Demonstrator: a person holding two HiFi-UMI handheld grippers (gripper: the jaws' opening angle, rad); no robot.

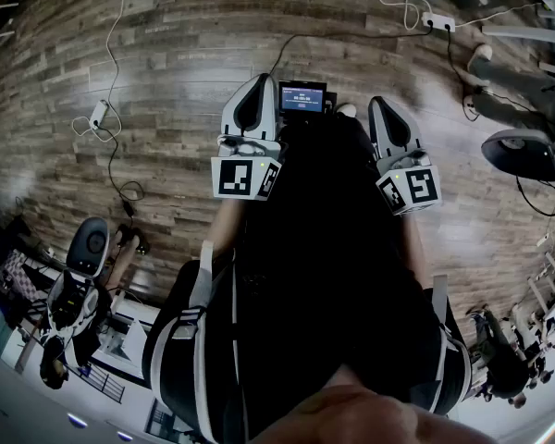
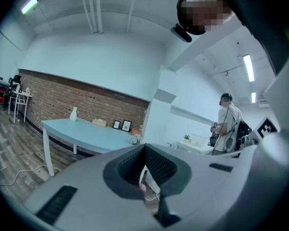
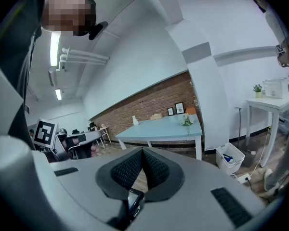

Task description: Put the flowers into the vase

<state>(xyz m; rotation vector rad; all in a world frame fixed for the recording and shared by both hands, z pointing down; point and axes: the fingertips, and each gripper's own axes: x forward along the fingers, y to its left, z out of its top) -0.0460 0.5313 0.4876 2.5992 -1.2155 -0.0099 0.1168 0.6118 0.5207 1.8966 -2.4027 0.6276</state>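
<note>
Open plank floor point(image 1: 185, 54) lies ahead of the person, with loose cables point(image 1: 111, 146) trailing over it on the left and at the far edge. Across the room stands a pale blue tabletop point(image 3: 159, 129), with one long edge against a brick wall point(image 3: 149, 102) and the other facing the open room. A white bin point(image 3: 229, 158) sits on the floor just past its right-hand end.

The left hand-held gripper point(image 2: 144, 150) is clenched, its ribbed pads meeting at the tips with nothing between them. The right hand-held gripper point(image 3: 142, 152) is clenched the same way and grasps nothing. Both are held level in front of the body, side by side, well apart from the tabletop, and a small lit screen point(image 1: 302, 95) shows between them in the head view.

The vase point(image 3: 135, 121) is white and narrow-necked. It stands upright on the tabletop towards the left-hand end, with its long axis vertical and its mouth up. The flowers point(image 3: 186, 121) are at the opposite end, near the front right corner and well apart from the vase. They are too small to tell which way their stems point.
</note>
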